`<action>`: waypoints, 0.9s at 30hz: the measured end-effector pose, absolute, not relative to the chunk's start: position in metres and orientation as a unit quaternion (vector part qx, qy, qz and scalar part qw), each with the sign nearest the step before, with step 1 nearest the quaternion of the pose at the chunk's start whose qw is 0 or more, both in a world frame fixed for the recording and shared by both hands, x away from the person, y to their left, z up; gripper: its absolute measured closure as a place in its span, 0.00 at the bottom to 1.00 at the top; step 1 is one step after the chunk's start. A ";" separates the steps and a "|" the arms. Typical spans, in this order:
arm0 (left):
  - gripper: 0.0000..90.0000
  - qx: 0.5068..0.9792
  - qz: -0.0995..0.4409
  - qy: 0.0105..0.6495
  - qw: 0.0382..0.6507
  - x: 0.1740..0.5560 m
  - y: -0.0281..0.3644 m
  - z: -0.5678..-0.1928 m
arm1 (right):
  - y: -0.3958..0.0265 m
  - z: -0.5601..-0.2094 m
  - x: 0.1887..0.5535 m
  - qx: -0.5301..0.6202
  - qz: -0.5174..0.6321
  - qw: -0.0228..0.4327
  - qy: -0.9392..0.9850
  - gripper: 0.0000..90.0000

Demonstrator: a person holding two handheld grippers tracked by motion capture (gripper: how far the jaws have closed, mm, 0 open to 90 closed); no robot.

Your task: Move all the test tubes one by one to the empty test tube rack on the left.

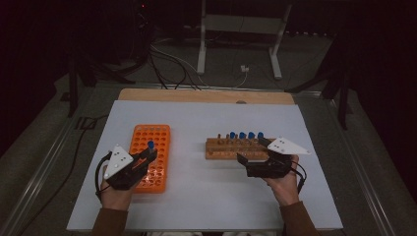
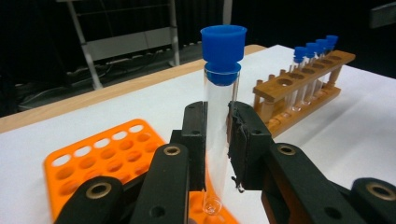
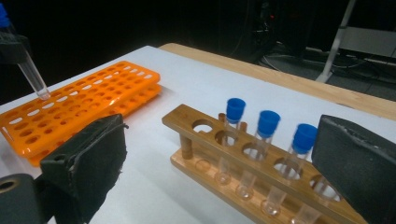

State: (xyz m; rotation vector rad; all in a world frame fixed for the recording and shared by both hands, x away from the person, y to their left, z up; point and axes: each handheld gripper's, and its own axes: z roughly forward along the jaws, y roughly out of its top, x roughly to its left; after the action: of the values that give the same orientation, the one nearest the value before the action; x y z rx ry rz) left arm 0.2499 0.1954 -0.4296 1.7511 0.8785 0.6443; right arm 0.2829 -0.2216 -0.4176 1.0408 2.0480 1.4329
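High view shows your left gripper (image 1: 147,158) clamping one capped tube (image 1: 150,146) over the orange rack (image 1: 160,135), not yet seated; your right gripper (image 1: 253,153) fingers gape empty beside the wooden rack (image 1: 219,147), where several tubes wait.

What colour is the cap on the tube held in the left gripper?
Blue: the cap tops the clear tube, best seen in the left gripper view.

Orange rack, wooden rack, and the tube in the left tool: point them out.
orange rack (image 1: 158,132): high view, far end of the holed top.
wooden rack (image 3: 187,119): right gripper view, top board near its end.
tube (image 2: 218,116): left gripper view, glass body above the tool's pads.
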 end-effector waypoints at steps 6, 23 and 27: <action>0.86 0.721 0.278 0.378 0.509 0.245 0.214 -0.430 | -0.229 -0.419 0.281 0.379 0.515 0.220 0.737 0.03; 0.86 0.717 0.286 0.414 0.482 0.222 0.255 -0.443 | -0.256 -0.421 0.269 0.396 0.508 0.235 0.728 0.03; 0.86 0.717 0.284 0.417 0.482 0.217 0.260 -0.447 | -0.259 -0.420 0.268 0.397 0.508 0.237 0.726 0.03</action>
State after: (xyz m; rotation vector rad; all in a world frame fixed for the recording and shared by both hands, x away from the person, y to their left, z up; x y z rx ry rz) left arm 0.2169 0.2600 -0.4474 1.7471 1.0160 0.6929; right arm 0.2678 -0.2591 -0.4204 1.0888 1.9903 1.3931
